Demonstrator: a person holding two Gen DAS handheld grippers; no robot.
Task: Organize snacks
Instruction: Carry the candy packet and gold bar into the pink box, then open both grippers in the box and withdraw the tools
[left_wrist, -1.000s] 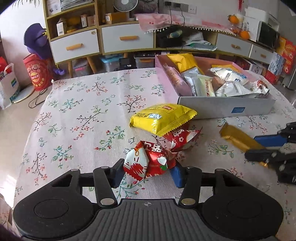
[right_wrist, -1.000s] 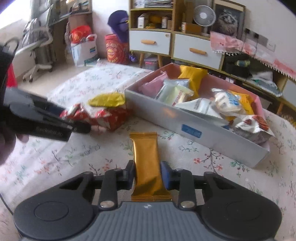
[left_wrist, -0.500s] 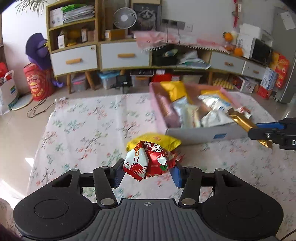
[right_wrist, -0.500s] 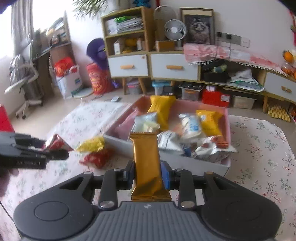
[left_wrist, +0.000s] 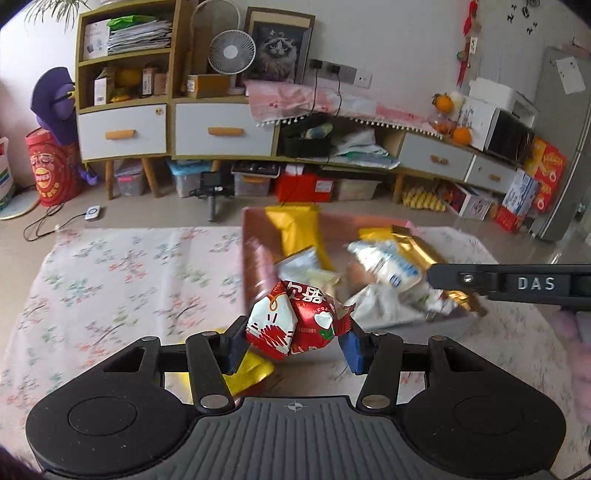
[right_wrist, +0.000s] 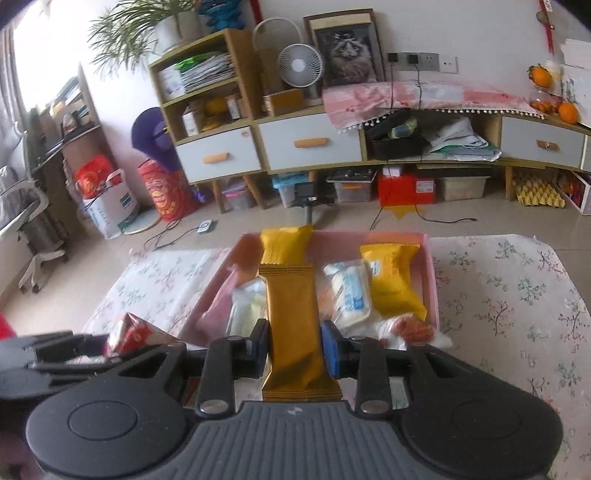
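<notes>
From the left wrist camera, the left gripper (left_wrist: 293, 341) has its fingers (left_wrist: 233, 345) closed on a crumpled red-and-white snack packet (left_wrist: 295, 321), held in the air above the table (left_wrist: 110, 280) with its floral cloth, just in front of the pink box (left_wrist: 255, 236). A yellow packet (left_wrist: 247, 373) lies on the table below the fingers. The box holds several snacks, among them a tall yellow bag (left_wrist: 295, 229) and a white-and-blue packet (left_wrist: 388, 262). The right gripper (left_wrist: 443, 277) reaches in from the right over the box, carrying a gold bar (left_wrist: 413, 247).

From the right wrist camera, the right gripper (right_wrist: 294, 349) clamps the gold bar (right_wrist: 293, 317) lengthwise between its fingers (right_wrist: 331, 349), above the near end of the pink box (right_wrist: 432, 280). The left gripper (right_wrist: 96, 350) is at the lower left with the red-and-white snack packet (right_wrist: 131, 332) in it, beside the box.
</notes>
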